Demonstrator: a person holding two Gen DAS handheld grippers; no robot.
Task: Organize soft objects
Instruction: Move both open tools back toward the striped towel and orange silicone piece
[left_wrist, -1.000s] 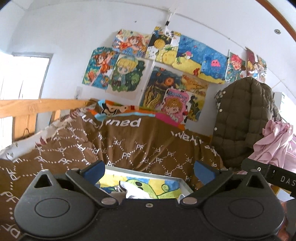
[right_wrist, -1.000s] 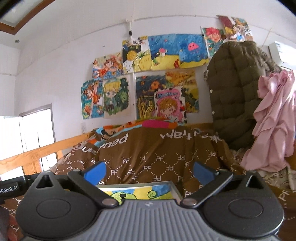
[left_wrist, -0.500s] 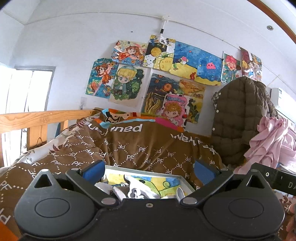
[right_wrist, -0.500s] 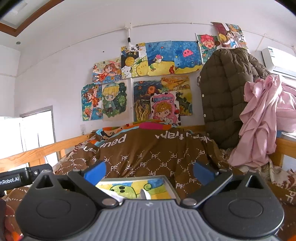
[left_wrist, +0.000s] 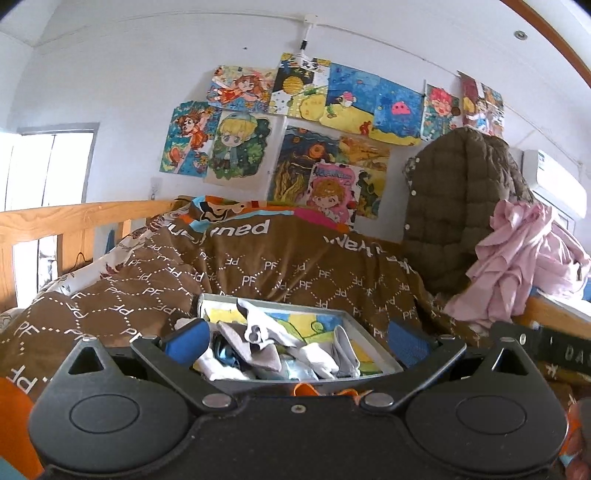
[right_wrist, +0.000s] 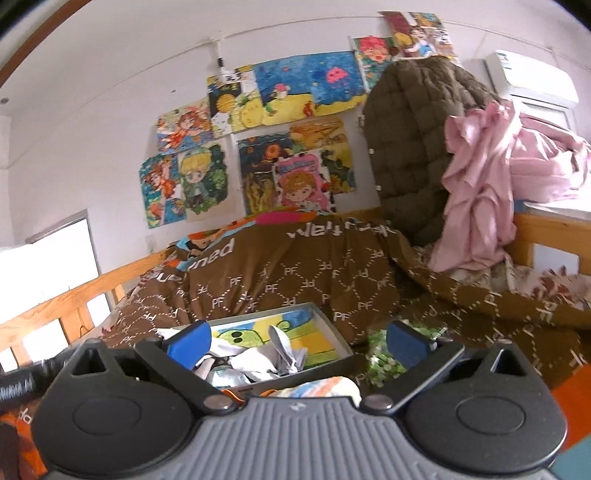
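A shallow grey box (left_wrist: 373, 341) with a cartoon-printed bottom lies on the brown quilt and holds several crumpled white and grey socks (left_wrist: 271, 350). It also shows in the right wrist view (right_wrist: 334, 334), with its socks (right_wrist: 258, 360). My left gripper (left_wrist: 297, 338) is open and empty, just in front of the box. My right gripper (right_wrist: 297, 338) is open and empty over the box's near edge. An orange-and-white striped soft item (right_wrist: 321, 387) lies just below the right gripper. A green-white patterned cloth (right_wrist: 384, 350) lies right of the box.
A brown "PF" quilt (left_wrist: 258, 273) covers the bed. A wooden rail (left_wrist: 74, 221) runs along the left. A quilted olive jacket (left_wrist: 461, 206) and pink cloth (left_wrist: 517, 266) hang at the right. Drawings (left_wrist: 314, 136) cover the wall behind.
Both grippers have tilted downward and come closer to the box, so more of the box and its socks shows. Both stay open.
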